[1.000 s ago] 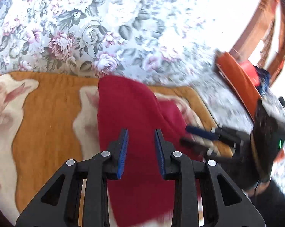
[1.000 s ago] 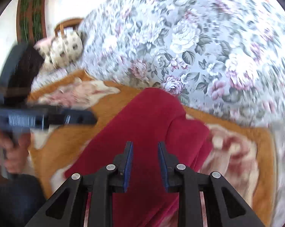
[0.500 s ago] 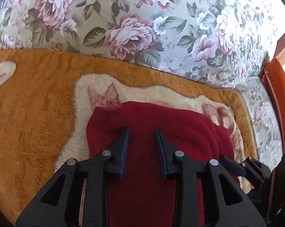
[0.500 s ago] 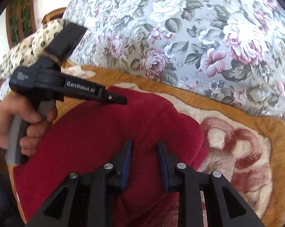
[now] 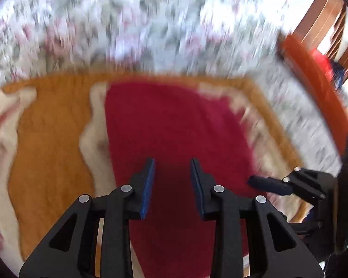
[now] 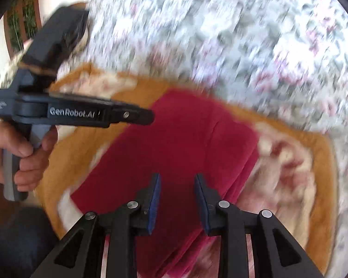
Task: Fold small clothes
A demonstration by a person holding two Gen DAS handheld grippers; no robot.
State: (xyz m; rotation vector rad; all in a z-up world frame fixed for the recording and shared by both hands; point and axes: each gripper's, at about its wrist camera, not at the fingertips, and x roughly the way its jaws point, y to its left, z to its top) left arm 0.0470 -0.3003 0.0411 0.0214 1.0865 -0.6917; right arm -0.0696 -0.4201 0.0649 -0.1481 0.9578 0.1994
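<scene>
Half a second ago we pressed low on the dark red fleece garment (image 5: 174, 125); now both tools hang above it, so this fold looks laid. Our left gripper (image 5: 171, 183) is narrowly parted and empty. Our right gripper (image 6: 176, 199) is opening, also empty. The garment lies folded on the orange plush mat (image 5: 56, 125), floral sofa fabric (image 6: 220, 34) beyond.

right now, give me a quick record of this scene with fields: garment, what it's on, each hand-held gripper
garment: red garment, folded, lying flat
surface: orange and cream fleece blanket over floral fabric
left hand-held gripper: above the garment, nothing between the pads
right hand-held gripper: jaws opening, nothing gripped
focus: both views motion-blurred
</scene>
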